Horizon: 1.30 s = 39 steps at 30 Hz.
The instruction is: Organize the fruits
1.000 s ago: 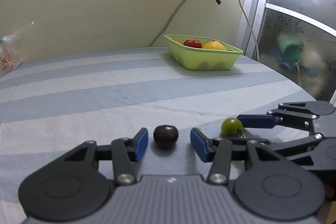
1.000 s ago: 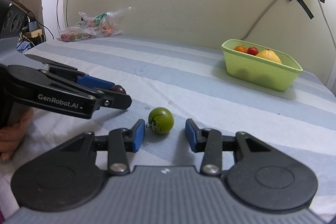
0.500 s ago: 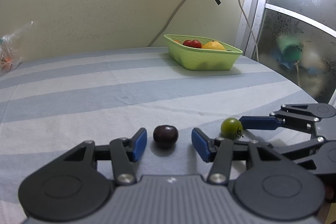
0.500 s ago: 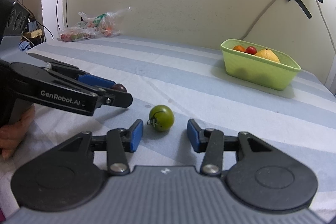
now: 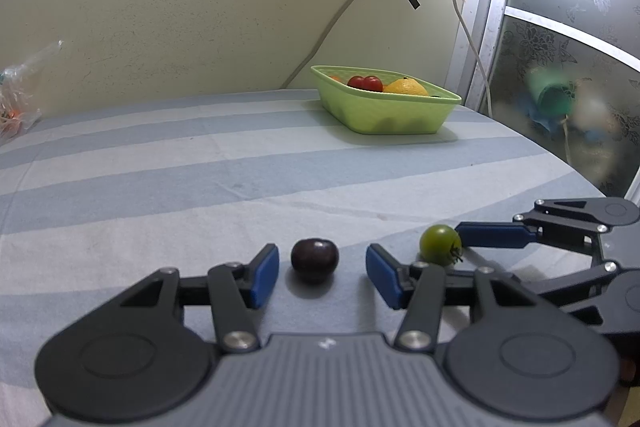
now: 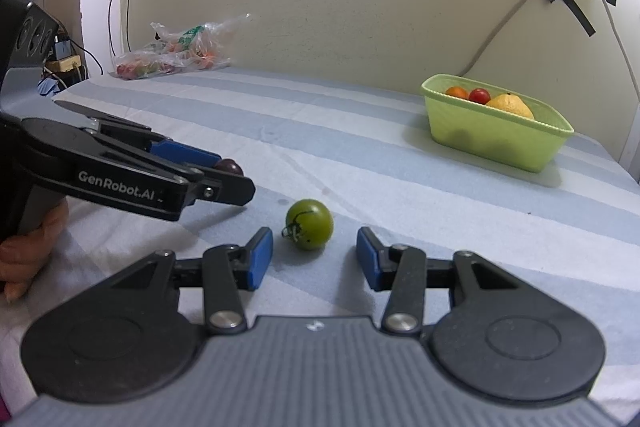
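At the far left, against the wall, a clear plastic bag (image 6: 182, 49) of produce lies on the blue-and-white striped cloth (image 6: 340, 131). Next, a hand (image 6: 34, 251) grips the handle of the left gripper (image 5: 322, 269); its blue pads stand spread, with a dark purple fruit (image 5: 315, 258) resting on the cloth between them and touched by neither. The jaws have just been opening. Just beside it to the right, the right gripper (image 6: 315, 258) sits with its pads likewise apart, a green tomato (image 6: 309, 223) lying on the cloth between the fingertips, clear of both pads; these jaws have also just been opening. Well apart, far right near the wall, a lime-green basket (image 6: 496, 137) holds red tomatoes (image 5: 365, 83), a small orange fruit (image 6: 457, 92) and a yellow citrus fruit (image 6: 510, 105).
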{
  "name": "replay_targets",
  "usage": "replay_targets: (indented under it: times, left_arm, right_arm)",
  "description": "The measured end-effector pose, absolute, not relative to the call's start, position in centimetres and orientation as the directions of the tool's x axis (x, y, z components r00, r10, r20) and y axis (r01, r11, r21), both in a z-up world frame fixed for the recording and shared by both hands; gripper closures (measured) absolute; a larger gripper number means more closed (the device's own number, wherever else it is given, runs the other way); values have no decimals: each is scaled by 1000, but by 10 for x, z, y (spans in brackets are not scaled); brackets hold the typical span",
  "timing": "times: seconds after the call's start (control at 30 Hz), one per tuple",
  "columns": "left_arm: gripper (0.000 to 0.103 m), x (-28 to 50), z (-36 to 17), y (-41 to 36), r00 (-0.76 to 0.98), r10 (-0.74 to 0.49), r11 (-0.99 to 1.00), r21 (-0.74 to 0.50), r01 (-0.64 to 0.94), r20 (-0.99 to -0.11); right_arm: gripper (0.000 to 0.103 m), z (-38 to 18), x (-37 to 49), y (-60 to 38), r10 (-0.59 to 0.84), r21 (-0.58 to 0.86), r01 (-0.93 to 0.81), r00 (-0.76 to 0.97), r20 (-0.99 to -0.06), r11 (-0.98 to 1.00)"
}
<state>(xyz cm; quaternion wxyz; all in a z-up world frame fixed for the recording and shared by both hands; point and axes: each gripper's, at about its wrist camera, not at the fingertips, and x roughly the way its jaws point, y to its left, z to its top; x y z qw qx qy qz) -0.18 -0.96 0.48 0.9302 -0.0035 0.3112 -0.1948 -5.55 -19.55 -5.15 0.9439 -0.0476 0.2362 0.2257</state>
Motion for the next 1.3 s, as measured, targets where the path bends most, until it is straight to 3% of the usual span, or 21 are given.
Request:
replay_targets:
  times: [0.57, 0.67, 0.73, 0.8, 0.83, 0.87, 1.07, 1.3]
  left_arm:
    - [53, 0, 5, -6, 728, -378, 920, -144, 364, -572]
    - [58, 3, 5, -6, 725, -376, 921, -149, 359, -577]
    - [72, 3, 5, -7, 727, -372, 923, -147, 356, -578]
    - [76, 2, 5, -7, 728, -370, 924, -144, 355, -578]
    - [77, 3, 6, -7, 727, -370, 924, -144, 355, -579]
    - [77, 4, 6, -7, 723, -374, 922, -145, 360, -581]
    - [77, 33, 31, -16, 702, -438, 895, -199, 399, -562]
    - [76, 113, 78, -61, 693, -526, 849, -260, 460, -493]
  right_arm:
    - [54, -53, -60, -193, 398, -3, -451, 791, -464, 893]
    - [54, -52, -62, -191, 403, -7, -457, 792, -460, 889]
    - [54, -52, -63, -191, 408, -8, -462, 791, -456, 887]
    - [63, -52, -60, -191, 412, 0, -466, 783, -466, 885]
    - [75, -52, -59, -193, 426, 14, -475, 775, -467, 880]
    - [79, -52, -59, -194, 428, 18, -475, 775, -465, 880]
    - [79, -41, -46, -217, 412, 46, -436, 806, -425, 899]
    - [79, -17, 5, -271, 261, 37, -264, 907, -331, 964]
